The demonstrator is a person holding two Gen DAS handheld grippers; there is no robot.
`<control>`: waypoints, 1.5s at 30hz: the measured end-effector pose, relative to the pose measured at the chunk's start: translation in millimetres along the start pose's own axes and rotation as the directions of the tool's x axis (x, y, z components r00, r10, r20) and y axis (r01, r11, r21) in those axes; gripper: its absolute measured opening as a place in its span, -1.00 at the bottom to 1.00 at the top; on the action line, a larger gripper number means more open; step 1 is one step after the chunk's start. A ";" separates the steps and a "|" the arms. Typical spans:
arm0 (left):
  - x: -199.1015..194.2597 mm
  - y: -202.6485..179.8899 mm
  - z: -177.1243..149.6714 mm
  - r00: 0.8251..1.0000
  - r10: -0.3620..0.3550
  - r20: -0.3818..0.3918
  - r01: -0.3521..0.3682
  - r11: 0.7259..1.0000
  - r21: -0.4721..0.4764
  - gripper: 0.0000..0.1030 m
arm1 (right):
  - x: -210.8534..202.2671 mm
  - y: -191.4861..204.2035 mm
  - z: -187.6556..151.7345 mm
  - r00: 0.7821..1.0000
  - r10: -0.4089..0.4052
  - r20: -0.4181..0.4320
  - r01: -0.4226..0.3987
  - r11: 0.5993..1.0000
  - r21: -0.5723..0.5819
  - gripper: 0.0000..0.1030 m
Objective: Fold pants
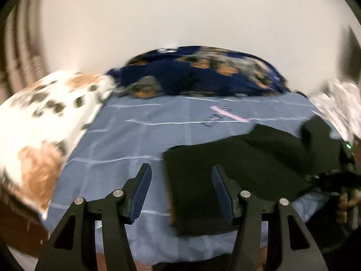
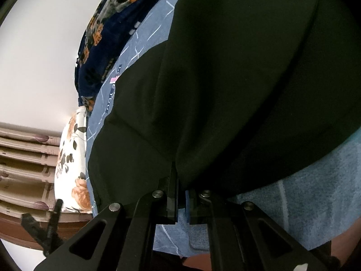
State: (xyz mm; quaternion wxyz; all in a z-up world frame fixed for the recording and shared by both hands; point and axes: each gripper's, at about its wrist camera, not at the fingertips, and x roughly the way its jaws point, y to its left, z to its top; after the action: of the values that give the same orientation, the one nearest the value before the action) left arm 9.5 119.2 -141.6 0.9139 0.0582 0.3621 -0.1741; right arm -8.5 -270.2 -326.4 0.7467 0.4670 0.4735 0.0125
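Observation:
The black pants (image 1: 237, 158) lie folded on the blue checked bed sheet (image 1: 124, 140), with a squared corner at the near edge. My left gripper (image 1: 181, 176) hovers over that corner, open; its blue pads (image 1: 142, 189) stand well apart and touch no cloth. In the right wrist view the pants (image 2: 225, 79) fill most of the picture. My right gripper (image 2: 179, 178) is shut on the pants' near edge, and black cloth is bunched over its fingertips and hides them.
A dark blue floral blanket (image 1: 203, 74) is heaped at the bed's far side against a white wall. A white floral pillow (image 1: 45, 113) lies to the left. A pink strip (image 1: 230, 114) rests on the sheet. Striped curtains (image 2: 22, 158) hang beyond the brown bed frame (image 2: 27, 228).

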 end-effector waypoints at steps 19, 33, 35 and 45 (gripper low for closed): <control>110.6 -61.7 -58.5 0.939 -0.213 -0.269 0.225 0.974 0.015 -0.11 | -34.0 -9.4 38.5 0.974 0.195 0.114 -0.187 0.979 -0.080 -0.72; 114.5 -65.8 -56.8 0.938 -0.210 -0.278 0.221 0.975 0.009 -0.11 | -120.0 -151.9 211.3 0.890 0.159 0.428 -0.276 0.935 0.225 -0.45; 114.6 -66.4 -56.5 0.938 -0.207 -0.279 0.219 0.976 0.011 -0.11 | -127.2 -173.5 235.4 0.889 0.131 0.438 -0.274 0.920 0.280 -0.38; 115.7 -67.4 -55.8 0.939 -0.194 -0.284 0.207 0.978 0.017 -0.10 | -146.6 -202.0 287.1 0.910 0.000 0.415 -0.148 0.934 0.325 -0.81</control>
State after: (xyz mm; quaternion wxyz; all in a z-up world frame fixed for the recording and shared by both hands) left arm 27.7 37.4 -260.0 0.8293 0.0664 0.4878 -0.2644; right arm 31.6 -648.4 -334.7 0.7328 0.6023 0.2835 -0.1407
